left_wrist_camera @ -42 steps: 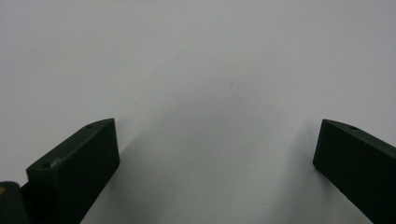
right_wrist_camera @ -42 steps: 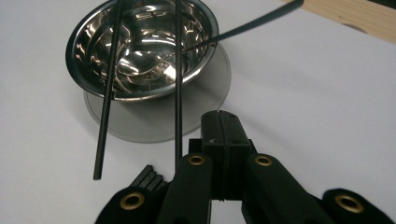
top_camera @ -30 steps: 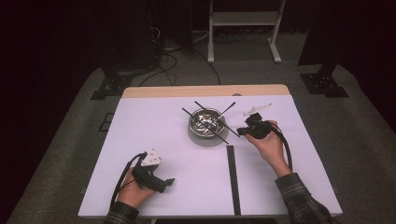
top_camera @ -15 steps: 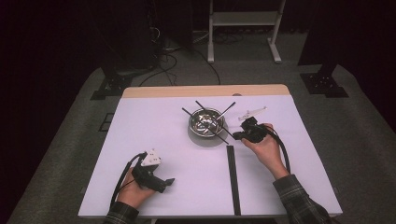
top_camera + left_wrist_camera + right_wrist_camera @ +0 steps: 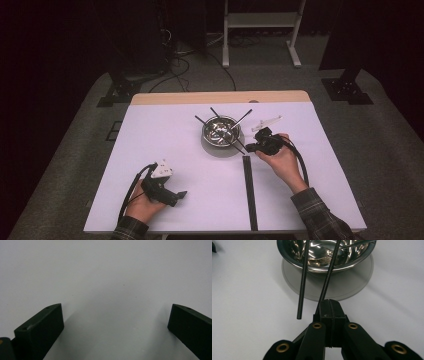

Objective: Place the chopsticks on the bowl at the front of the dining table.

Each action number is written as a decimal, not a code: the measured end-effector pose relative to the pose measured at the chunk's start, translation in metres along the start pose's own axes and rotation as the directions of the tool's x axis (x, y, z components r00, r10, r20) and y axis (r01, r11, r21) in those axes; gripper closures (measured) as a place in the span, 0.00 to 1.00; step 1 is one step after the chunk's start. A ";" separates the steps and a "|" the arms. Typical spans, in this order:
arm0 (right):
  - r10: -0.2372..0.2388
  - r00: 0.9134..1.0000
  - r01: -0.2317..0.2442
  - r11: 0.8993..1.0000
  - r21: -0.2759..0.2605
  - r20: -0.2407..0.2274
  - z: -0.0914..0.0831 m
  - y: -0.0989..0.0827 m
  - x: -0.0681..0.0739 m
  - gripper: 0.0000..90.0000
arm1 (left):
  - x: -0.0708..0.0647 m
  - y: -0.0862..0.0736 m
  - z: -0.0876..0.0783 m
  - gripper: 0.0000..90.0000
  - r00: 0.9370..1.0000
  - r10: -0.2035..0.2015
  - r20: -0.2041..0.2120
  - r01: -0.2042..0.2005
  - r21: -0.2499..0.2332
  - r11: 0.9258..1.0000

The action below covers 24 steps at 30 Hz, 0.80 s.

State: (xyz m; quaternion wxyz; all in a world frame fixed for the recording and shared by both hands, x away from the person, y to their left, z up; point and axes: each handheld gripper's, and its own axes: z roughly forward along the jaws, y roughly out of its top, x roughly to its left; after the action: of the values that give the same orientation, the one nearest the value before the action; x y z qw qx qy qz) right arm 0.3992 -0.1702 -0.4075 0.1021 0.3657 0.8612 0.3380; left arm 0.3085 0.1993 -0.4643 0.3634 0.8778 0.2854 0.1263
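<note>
A thin black rod point(image 5: 329, 272) is being gripped at its near end by the right tool point(image 5: 329, 305), whose jaws are being held fully closed on it. The rod is being leaned in a steel bowl point(image 5: 220, 131) that is standing on a grey round mat point(image 5: 352, 282) near the middle of the white counter point(image 5: 150, 140); its long axis is running from the tool at the near right up and over the rim toward the bowl's inside at the far left, so its far tip is being pointed down into the bowl. A second black rod point(image 5: 302, 280) is lying just beside it over the same rim, untouched, and further rods point(image 5: 214, 112) are sticking out over the far rim. Whether the gripped rod is being put in or taken out cannot be told, so the work is being judged as midway, with several rods in the bowl. The left tool point(image 5: 176, 195) is being rested open and empty on the near left of the counter. A black strip point(image 5: 248, 190) is lying near the right hand.
</note>
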 end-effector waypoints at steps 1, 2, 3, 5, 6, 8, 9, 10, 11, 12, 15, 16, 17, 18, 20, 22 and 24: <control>-0.003 1.000 0.003 1.000 0.001 0.000 0.000 0.000 0.001 1.00 | 0.000 0.000 0.000 0.00 1.000 0.000 0.000 0.000 0.000 1.000; -0.005 1.000 0.005 1.000 -0.001 -0.003 0.001 0.000 0.002 1.00 | 0.000 0.000 0.000 0.00 1.000 0.000 0.000 0.000 0.000 1.000; -0.006 1.000 0.006 1.000 0.000 -0.005 0.001 0.001 0.003 1.00 | 0.000 0.000 0.000 0.00 1.000 -0.001 0.000 0.001 0.000 1.000; -0.014 1.000 0.014 1.000 0.003 -0.008 0.001 0.001 0.005 1.00 | 0.000 0.000 0.000 0.00 1.000 -0.001 0.000 0.001 0.000 1.000; -0.016 1.000 0.016 1.000 0.002 -0.010 0.001 0.002 0.007 1.00 | 0.000 0.000 0.000 0.00 1.000 0.000 0.000 0.000 0.000 1.000; -0.026 1.000 0.026 1.000 0.004 -0.014 0.002 0.002 0.009 1.00 | 0.000 0.000 0.000 0.00 1.000 0.000 0.000 0.000 0.000 1.000; -0.026 1.000 0.027 1.000 0.007 -0.017 0.002 0.003 0.011 1.00 | 0.000 0.000 0.000 0.00 1.000 0.002 -0.001 -0.002 0.000 1.000; -0.033 0.999 0.033 0.999 0.007 -0.019 0.003 0.003 0.012 1.00 | 0.000 0.000 0.000 0.00 1.000 0.004 -0.001 -0.004 0.000 1.000; -0.042 0.999 0.042 0.999 0.007 -0.022 0.003 0.003 0.014 1.00 | 0.000 0.000 0.000 0.00 1.000 0.003 -0.001 -0.003 0.000 1.000; -0.041 0.999 0.041 0.999 0.007 -0.022 0.004 0.004 0.015 1.00 | 0.000 0.000 0.000 0.00 1.000 0.004 -0.001 -0.004 0.000 1.000; -0.054 0.998 0.054 0.998 0.012 -0.029 0.005 0.005 0.020 1.00 | 0.000 0.000 0.000 0.00 1.000 0.003 -0.001 -0.003 0.000 1.000; -0.056 0.998 0.057 0.998 0.012 -0.030 0.006 0.005 0.021 1.00 | 0.000 0.000 0.000 0.00 1.000 0.004 -0.001 -0.004 0.000 1.000; -0.065 0.997 0.066 0.998 0.013 -0.033 0.006 0.005 0.022 1.00 | 0.000 0.000 0.000 0.00 1.000 0.004 -0.001 -0.004 0.000 1.000; -0.063 0.997 0.064 0.998 0.013 -0.035 0.007 0.006 0.024 1.00 | 0.000 0.000 0.000 0.00 1.000 0.004 -0.001 -0.004 0.000 1.000; -0.073 0.997 0.073 0.997 0.013 -0.040 0.008 0.007 0.028 1.00 | 0.000 0.000 0.000 0.00 1.000 0.005 -0.002 -0.005 0.000 1.000; -0.079 0.996 0.079 0.997 0.015 -0.047 0.009 0.007 0.031 1.00 | 0.000 0.000 0.000 0.00 1.000 0.004 -0.001 -0.004 0.000 1.000; -0.090 0.995 0.091 0.996 0.015 -0.052 0.010 0.008 0.035 1.00 | 0.000 0.000 0.000 0.00 1.000 0.004 -0.001 -0.004 0.000 1.000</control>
State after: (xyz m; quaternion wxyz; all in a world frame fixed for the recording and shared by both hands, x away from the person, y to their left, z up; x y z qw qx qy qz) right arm 0.3836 -0.1364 -0.4073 0.0920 0.3182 0.8821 0.3348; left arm 0.3088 0.1994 -0.4642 0.3629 0.8783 0.2838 0.1275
